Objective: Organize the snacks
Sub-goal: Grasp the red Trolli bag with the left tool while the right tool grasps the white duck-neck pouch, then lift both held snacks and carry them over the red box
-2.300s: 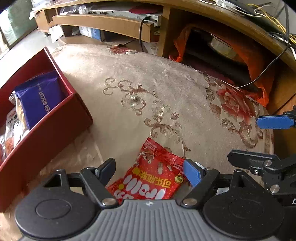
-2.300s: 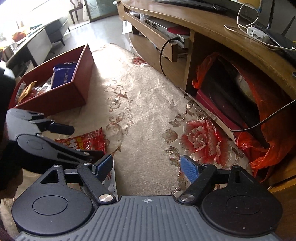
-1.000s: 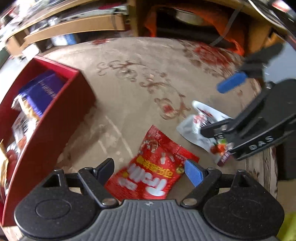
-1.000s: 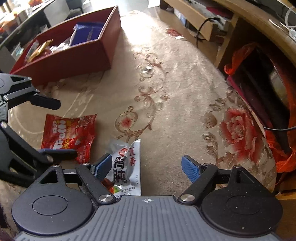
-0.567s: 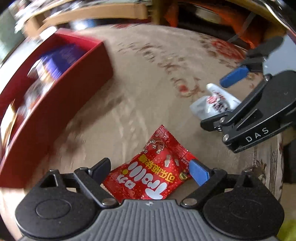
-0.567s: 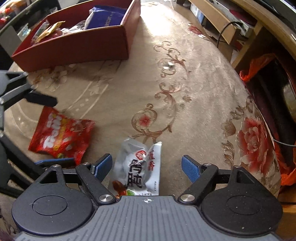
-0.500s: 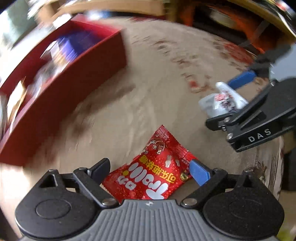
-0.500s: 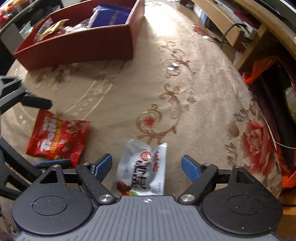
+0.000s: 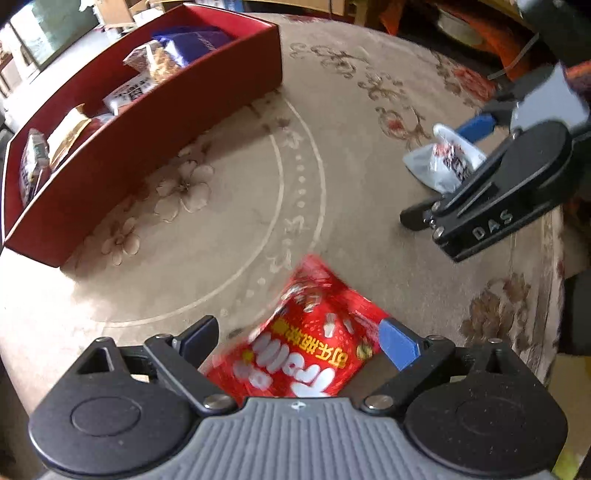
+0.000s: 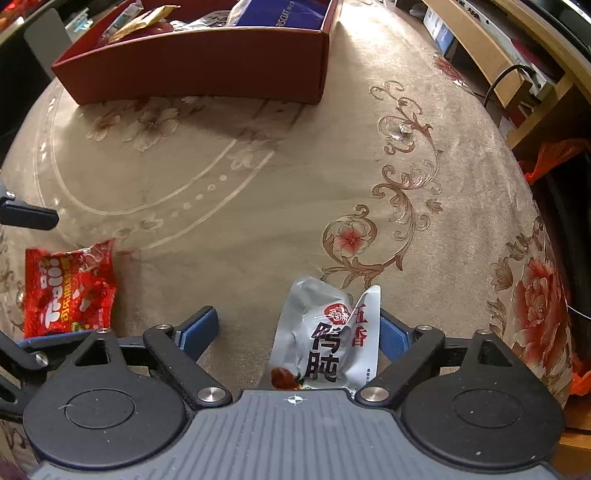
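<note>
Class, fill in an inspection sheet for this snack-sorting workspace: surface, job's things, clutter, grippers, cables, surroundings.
Surface: beige floral tablecloth, mostly bare.
Job's things: red Trolli candy bag and silver snack pouch lie loose on the cloth; red box already holds a blue biscuit pack and other packets.
Clutter: nothing seen.
Grippers: left gripper open around the candy bag; right gripper open, the pouch between its jaws; both have just been opening.
Cables: black cable at the shelf.
Surroundings: wooden shelf unit, orange plastic bag.
</note>
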`<control>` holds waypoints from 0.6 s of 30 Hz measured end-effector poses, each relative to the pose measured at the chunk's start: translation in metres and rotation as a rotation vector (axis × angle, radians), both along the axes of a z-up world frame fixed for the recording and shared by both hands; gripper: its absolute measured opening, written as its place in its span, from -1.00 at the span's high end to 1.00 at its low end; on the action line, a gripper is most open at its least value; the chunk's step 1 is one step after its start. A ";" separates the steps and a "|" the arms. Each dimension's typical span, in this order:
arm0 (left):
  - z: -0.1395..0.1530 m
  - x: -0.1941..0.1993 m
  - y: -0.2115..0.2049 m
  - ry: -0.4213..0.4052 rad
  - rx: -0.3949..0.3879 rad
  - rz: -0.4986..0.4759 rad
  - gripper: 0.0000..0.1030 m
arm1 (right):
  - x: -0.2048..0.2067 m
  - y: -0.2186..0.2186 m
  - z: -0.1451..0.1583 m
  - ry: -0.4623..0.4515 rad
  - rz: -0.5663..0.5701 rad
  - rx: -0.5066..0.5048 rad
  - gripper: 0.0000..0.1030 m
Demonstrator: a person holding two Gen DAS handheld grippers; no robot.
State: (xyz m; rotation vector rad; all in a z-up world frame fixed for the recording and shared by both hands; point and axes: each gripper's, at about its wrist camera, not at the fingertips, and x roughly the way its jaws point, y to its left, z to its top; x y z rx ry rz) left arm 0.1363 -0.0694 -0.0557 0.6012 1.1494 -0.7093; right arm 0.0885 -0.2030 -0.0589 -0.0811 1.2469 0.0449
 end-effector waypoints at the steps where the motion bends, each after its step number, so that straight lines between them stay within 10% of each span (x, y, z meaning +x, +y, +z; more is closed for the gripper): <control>1: -0.001 -0.001 0.000 -0.011 0.006 -0.005 -0.84 | -0.001 0.000 0.000 0.000 0.003 -0.002 -0.81; 18: 0.012 -0.018 -0.017 -0.127 0.085 -0.246 -0.83 | -0.015 0.015 0.004 0.001 0.095 -0.071 -0.78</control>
